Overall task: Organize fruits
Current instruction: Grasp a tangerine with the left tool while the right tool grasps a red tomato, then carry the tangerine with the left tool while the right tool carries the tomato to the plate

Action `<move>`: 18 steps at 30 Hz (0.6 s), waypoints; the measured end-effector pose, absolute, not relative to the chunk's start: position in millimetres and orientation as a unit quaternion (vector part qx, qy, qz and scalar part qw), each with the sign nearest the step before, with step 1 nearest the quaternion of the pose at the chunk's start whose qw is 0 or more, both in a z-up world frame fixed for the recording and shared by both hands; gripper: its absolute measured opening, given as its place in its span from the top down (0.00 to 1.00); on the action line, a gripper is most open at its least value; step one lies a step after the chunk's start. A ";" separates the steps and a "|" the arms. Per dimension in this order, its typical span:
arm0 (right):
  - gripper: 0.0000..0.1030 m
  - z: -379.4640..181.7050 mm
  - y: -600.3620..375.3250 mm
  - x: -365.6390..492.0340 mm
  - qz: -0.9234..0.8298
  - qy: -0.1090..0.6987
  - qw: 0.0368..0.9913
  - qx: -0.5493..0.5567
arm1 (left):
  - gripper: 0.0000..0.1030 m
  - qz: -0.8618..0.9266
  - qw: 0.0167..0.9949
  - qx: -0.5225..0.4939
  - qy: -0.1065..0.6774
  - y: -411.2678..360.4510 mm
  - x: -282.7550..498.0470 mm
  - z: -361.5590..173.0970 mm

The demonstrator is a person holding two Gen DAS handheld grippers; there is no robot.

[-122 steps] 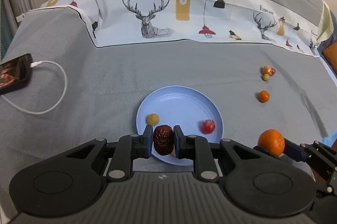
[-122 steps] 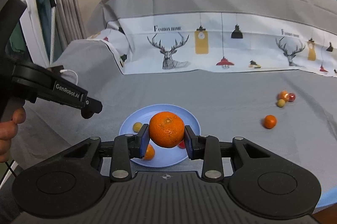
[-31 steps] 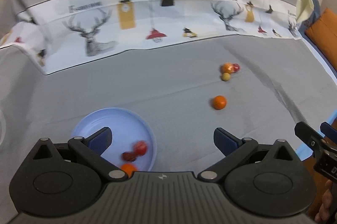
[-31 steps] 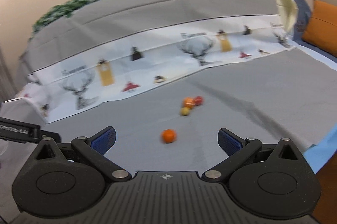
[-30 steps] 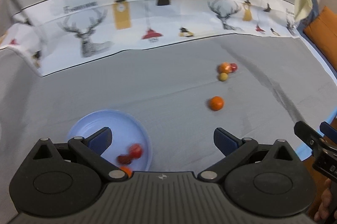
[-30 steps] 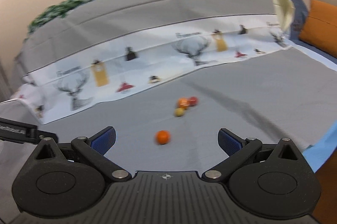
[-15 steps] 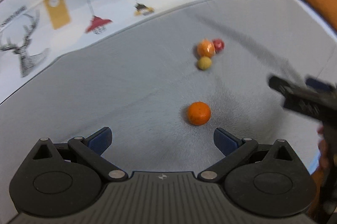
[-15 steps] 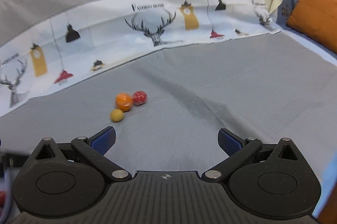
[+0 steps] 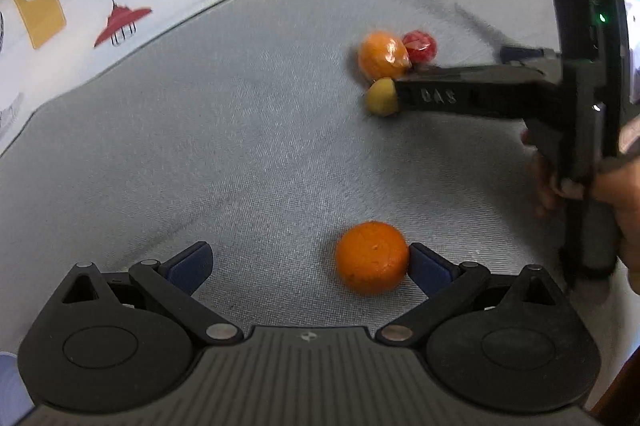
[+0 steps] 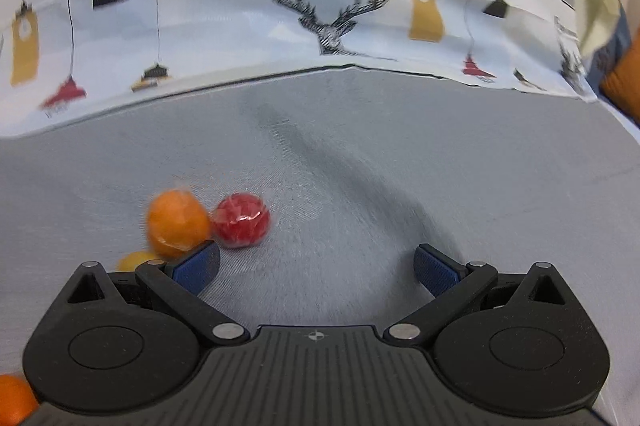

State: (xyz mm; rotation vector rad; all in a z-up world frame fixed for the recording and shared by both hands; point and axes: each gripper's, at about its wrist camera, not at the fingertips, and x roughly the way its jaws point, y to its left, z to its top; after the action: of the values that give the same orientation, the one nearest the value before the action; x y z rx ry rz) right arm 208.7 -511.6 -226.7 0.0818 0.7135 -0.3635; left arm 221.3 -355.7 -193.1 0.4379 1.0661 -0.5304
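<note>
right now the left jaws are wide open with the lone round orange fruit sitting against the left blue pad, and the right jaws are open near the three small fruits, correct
Nearly. In the left wrist view the lone round orange fruit sits against the right blue pad, not the left; the left pad stands well clear of it. The rest holds: the left gripper is wide open, and the right gripper is open near the three small fruits.

Small orange [image 9: 370, 257]: round, matte and dimpled, laid alone on the grey bedcover, near the lower middle of the left wrist view.

Wrapped orange fruit [image 9: 382, 55]: round, covered in glossy clear film, set farther back on the same cover.

Wrapped red fruit [image 9: 420, 46]: smaller, shiny, placed touching the wrapped orange fruit on its right.

Small yellow fruit [image 9: 381, 97]: smooth, set just in front of the wrapped orange fruit, partly hidden.
</note>
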 end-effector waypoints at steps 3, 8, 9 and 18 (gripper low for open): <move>0.01 -227.6 -505.6 219.1 -0.162 0.340 0.926 0.036 | 0.00 -0.247 0.804 0.204 0.500 -356.0 223.4 -197.4; 0.15 -224.5 -502.8 218.2 -0.151 0.331 0.931 0.037 | 0.06 -0.247 0.818 0.197 0.482 -352.4 219.3 -193.3; 0.34 -223.5 -501.8 216.2 -0.145 0.327 0.933 0.034 | 0.36 -0.255 0.825 0.187 0.468 -350.0 216.6 -189.1; 0.70 -204.5 -518.9 185.2 -0.244 0.340 0.906 0.060 | 0.63 -0.278 0.825 0.191 0.453 -339.0 201.3 -164.9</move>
State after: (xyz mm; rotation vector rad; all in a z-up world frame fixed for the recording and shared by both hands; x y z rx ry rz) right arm 185.2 -518.9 -204.5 0.1233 0.7012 -0.5032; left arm 201.3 -339.0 -164.9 0.4065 0.9627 -0.5910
